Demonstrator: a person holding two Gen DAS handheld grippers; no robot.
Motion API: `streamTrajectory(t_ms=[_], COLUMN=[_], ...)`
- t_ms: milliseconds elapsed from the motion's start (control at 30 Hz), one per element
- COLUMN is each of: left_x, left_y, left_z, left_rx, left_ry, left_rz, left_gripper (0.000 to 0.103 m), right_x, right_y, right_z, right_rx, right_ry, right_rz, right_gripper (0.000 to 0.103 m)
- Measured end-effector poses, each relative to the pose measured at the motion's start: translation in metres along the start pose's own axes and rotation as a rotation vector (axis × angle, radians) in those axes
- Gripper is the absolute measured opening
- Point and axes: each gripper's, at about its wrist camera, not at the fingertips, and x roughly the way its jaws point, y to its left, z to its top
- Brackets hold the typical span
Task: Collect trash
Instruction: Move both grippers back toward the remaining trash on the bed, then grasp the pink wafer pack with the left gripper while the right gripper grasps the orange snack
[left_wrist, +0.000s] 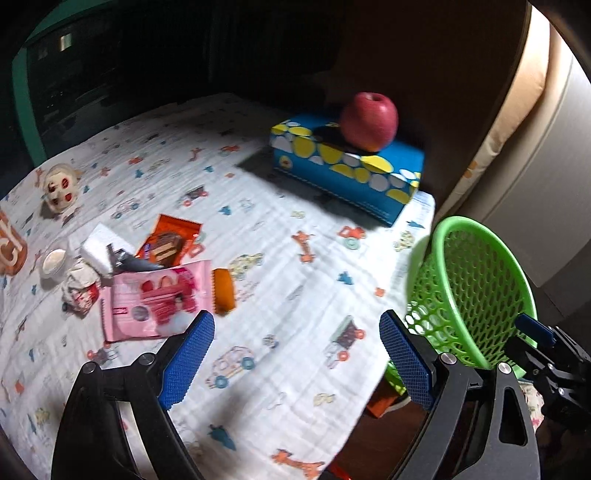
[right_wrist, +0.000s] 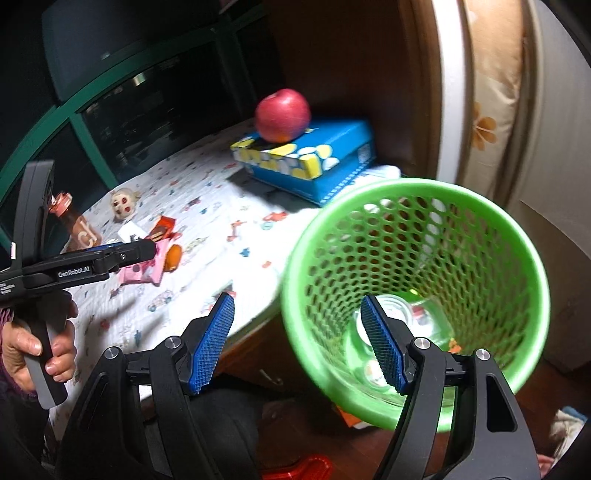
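Our left claw (left_wrist: 297, 334) & right claw (right_wrist: 297, 319) both gape, released; wrappers (left_wrist: 155, 299) left of ours, basket (right_wrist: 417, 280) right.

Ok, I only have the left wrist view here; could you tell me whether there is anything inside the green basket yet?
Observer: Yes, the green basket has clear plastic containers lying at its bottom.
Operator: Thank you. Is the right gripper carrying anything?
Observer: No, the right gripper is open, with nothing between its fingers.
Operator: And what is the orange thing cut off at my left edge?
Observer: It is a brown bottle with a cap on it.
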Motion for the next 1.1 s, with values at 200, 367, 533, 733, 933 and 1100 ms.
streamTrajectory(t_ms=[200,367,533,733,933,1100], left_x=[0.006,0.019,0.038,0.058,0.072,0.071], left_y=[0.073,0.130,0.158,0.172,0.177,0.176], left_z=[-0.009,-0.017,-0.019,-0.018,-0.017,-0.018], left_rx=[-0.104,-0.184,-0.218,-0.255,-0.275,-0.266], left_ry=[0.005,0.032,0.061,0.079,0.094,0.076], left_rz=[0.093,0.135,0.136,0.122,0.105,0.081], left_gripper=[0.088,0.086,0.082,0.082,0.070,0.044], right_x=[0.023,0.040,0.056,0.076,0.096,0.110], right_y=[0.037,0.061,0.079,0.094,0.104,0.111], right_z=[0.007,0.010,0.013,0.018,0.022,0.024], right_rx=[-0.055,-0.084,-0.109,-0.130,-0.145,-0.156], right_ry=[0.030,0.059,0.083,0.110,0.139,0.157], right_rz=[0.046,0.077,0.099,0.117,0.120,0.126], right_gripper=[0.071,0.071,0.071,0.071,0.071,0.071])
